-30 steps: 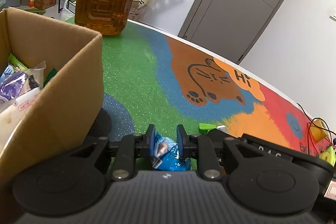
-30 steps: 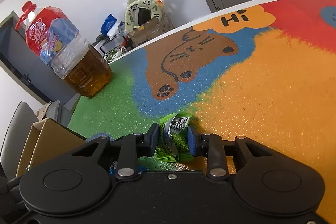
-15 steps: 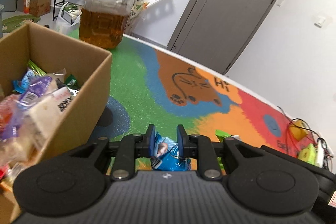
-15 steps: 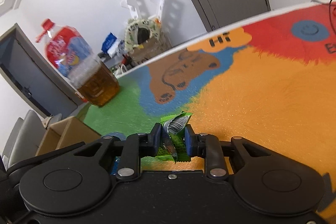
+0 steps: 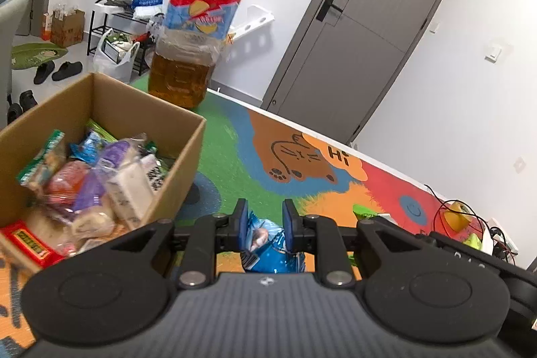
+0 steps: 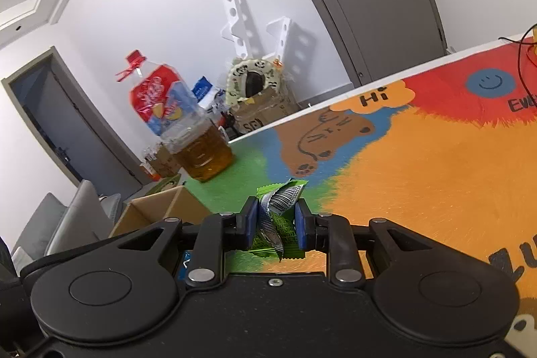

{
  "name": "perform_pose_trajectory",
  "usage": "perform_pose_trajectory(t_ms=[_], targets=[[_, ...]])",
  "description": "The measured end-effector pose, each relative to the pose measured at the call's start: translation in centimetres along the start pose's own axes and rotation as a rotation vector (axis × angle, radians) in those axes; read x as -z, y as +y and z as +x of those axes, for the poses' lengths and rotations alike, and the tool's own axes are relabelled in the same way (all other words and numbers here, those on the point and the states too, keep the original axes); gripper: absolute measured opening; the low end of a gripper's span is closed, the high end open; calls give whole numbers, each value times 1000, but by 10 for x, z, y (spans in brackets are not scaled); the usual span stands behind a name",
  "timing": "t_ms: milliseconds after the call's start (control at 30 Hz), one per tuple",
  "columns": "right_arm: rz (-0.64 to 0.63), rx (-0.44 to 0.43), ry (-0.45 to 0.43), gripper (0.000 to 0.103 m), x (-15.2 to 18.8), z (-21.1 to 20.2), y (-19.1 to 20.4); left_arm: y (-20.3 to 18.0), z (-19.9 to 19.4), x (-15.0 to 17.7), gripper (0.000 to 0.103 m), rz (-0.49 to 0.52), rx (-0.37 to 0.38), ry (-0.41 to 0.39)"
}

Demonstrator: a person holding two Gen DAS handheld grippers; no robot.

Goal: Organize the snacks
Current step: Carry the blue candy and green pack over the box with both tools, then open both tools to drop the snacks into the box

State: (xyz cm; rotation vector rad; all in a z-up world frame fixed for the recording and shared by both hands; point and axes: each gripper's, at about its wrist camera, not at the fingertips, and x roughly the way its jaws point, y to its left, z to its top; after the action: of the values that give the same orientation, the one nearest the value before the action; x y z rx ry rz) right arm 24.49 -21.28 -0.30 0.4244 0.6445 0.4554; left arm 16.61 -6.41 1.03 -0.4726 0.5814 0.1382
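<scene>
My left gripper [image 5: 265, 217] is shut on a blue snack packet [image 5: 272, 250] and holds it above the colourful mat, just right of an open cardboard box [image 5: 188, 156] filled with several snack packets. My right gripper [image 6: 275, 212] is shut on a green snack packet [image 6: 278, 223] with a barcode and holds it above the mat. The box also shows in the right wrist view [image 6: 157, 207], to the lower left. The green packet shows in the left wrist view [image 5: 364, 212], to the right.
A large bottle of amber liquid [image 5: 188, 69] stands on the green part of the mat behind the box; it also shows in the right wrist view [image 6: 198, 143]. Cables and small yellow items [image 5: 459, 220] lie at the mat's right end. A grey door [image 5: 352, 32] stands behind the table.
Both grippers have risen with their packets. The left view now looks down into the box from higher up; the right view shows more of the mat and room.
</scene>
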Motion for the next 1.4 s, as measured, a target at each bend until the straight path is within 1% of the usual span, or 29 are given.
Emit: perform_pose_trajectory(t_ms=[267, 500, 733, 967, 1133, 1267, 1400], targets=[[-32, -45, -22, 24, 4, -14, 27, 15, -35, -6, 20, -7, -12, -58], [-55, -88, -29, 24, 7, -18, 49, 34, -51, -12, 20, -24, -40, -89], [-82, -128, -17, 24, 14, -14, 76, 59, -67, -17, 20, -43, -66, -111], [-110, -159, 6, 24, 22, -4, 99, 85, -75, -20, 20, -66, -90, -116], [-142, -176, 23, 24, 28, 4, 117, 105, -76, -21, 20, -86, -106, -104], [-161, -188, 38, 24, 33, 11, 132, 119, -74, -23, 20, -103, -112, -104], [-179, -195, 54, 24, 38, 20, 142, 135, -64, -28, 20, -130, -114, -94]])
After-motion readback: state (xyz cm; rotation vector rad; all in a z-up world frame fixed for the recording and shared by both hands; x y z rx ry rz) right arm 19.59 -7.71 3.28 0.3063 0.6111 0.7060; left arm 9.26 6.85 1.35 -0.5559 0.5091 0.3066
